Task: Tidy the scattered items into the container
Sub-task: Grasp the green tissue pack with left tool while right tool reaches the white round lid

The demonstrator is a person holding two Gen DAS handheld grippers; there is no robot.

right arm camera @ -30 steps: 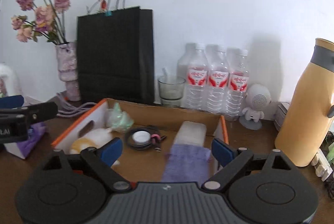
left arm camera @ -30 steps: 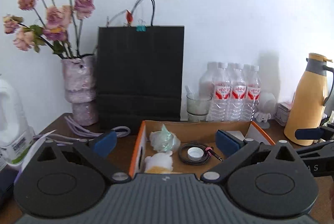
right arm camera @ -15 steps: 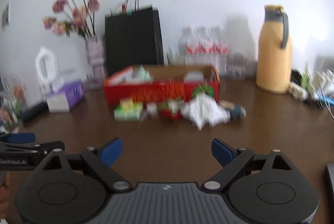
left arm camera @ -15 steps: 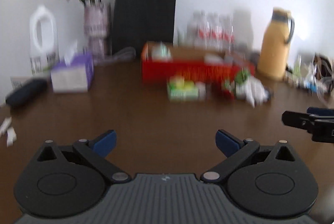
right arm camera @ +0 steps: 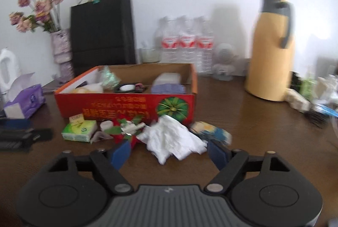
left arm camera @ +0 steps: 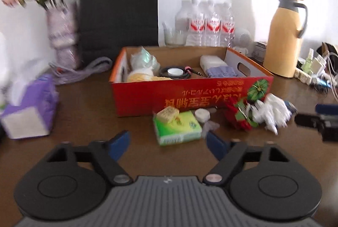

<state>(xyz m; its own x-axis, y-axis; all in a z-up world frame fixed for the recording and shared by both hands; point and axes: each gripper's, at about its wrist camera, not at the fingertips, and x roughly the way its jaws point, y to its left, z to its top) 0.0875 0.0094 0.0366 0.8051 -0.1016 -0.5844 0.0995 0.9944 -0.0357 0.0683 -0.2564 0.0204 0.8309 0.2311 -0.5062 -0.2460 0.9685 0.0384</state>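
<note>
A red cardboard box (left arm camera: 190, 98) (right arm camera: 126, 104) stands mid-table with several items inside. In front of it lie a green tissue pack (left arm camera: 177, 128) (right arm camera: 79, 128), a small white roll (left arm camera: 202, 114), a red-and-green item (left arm camera: 238, 114) (right arm camera: 126, 129), a crumpled white bag (left arm camera: 270, 112) (right arm camera: 173, 138) and a blue-yellow packet (right arm camera: 211, 131). My left gripper (left arm camera: 168, 143) is low over the table just short of the green pack, jaws closing, nothing pressed between them. My right gripper (right arm camera: 169, 153) is closing too, the white bag's near edge between its fingertips, untouched.
A purple tissue box (left arm camera: 29, 108) sits at the left, a vase of flowers (left arm camera: 61, 36) and a black paper bag (left arm camera: 118, 9) behind. Water bottles (left arm camera: 207, 26) and a yellow thermos jug (left arm camera: 283, 36) stand at the back right, cables and small clutter (left arm camera: 316, 70) at far right.
Both grippers drew back from above the box, dropped low over the table, then came closer to the loose items in front of it. Both pairs of jaws stand narrower.
</note>
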